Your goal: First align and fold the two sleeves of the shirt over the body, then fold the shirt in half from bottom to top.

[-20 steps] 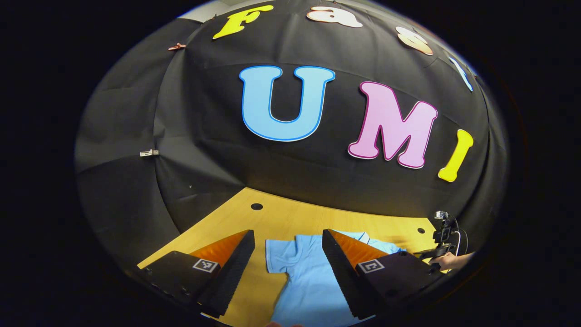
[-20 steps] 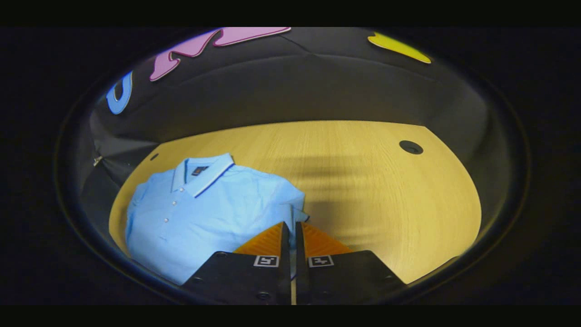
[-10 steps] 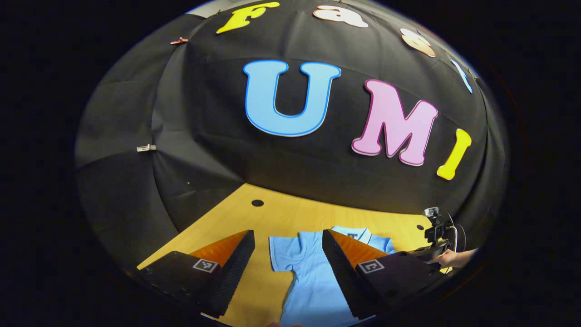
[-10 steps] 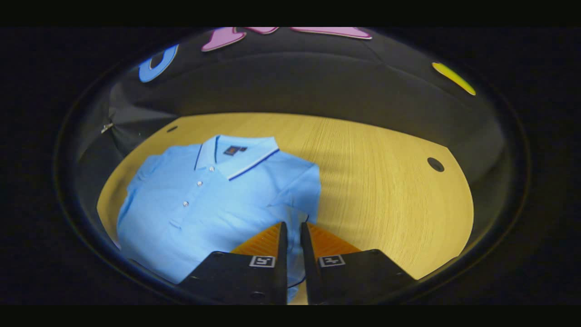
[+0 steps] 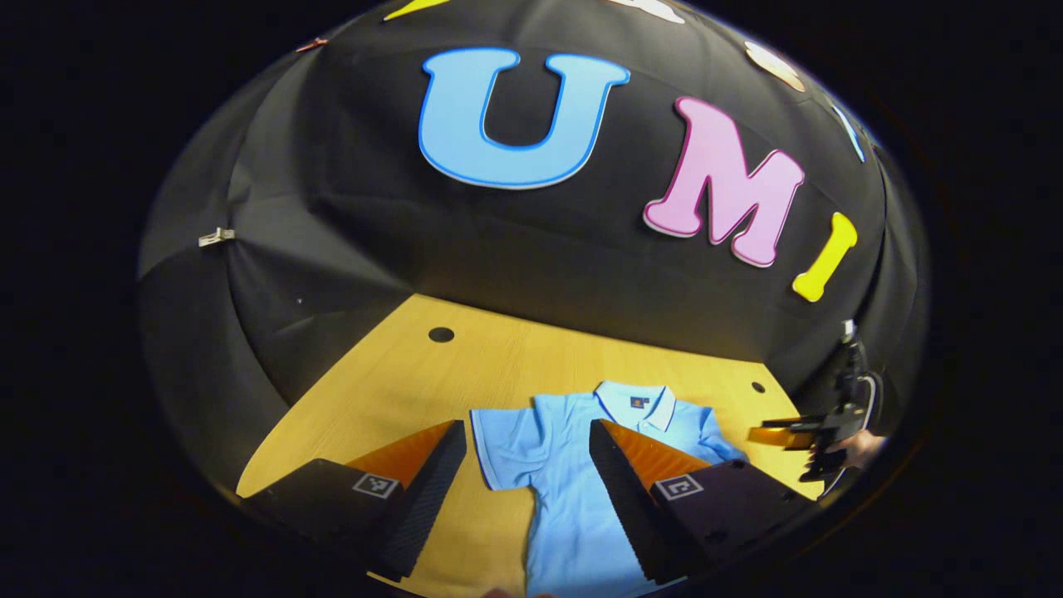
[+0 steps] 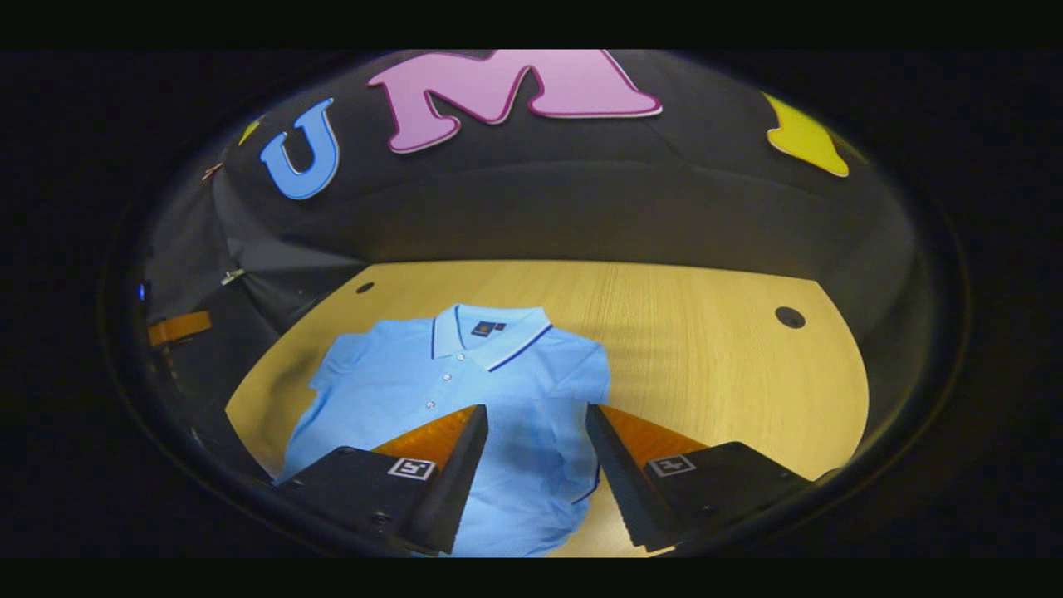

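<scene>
The light blue shirt lies face up on the wooden counter, collar toward the far wall and hem toward the near edge. Both short sleeves lie spread out to the sides, not over the body, so by the look of it neither sleeve fold is done and the bottom-to-top fold is untouched; the whole task seems to lie ahead. The left hand-held gripper hangs above the shirt's left sleeve and shoulder with its jaws spread wide, holding nothing. The right hand-held gripper is likewise parted and empty, poised over the right side of the body near the right sleeve. The cloth looks fairly flat, with only slight rumpling near the hem.
</scene>
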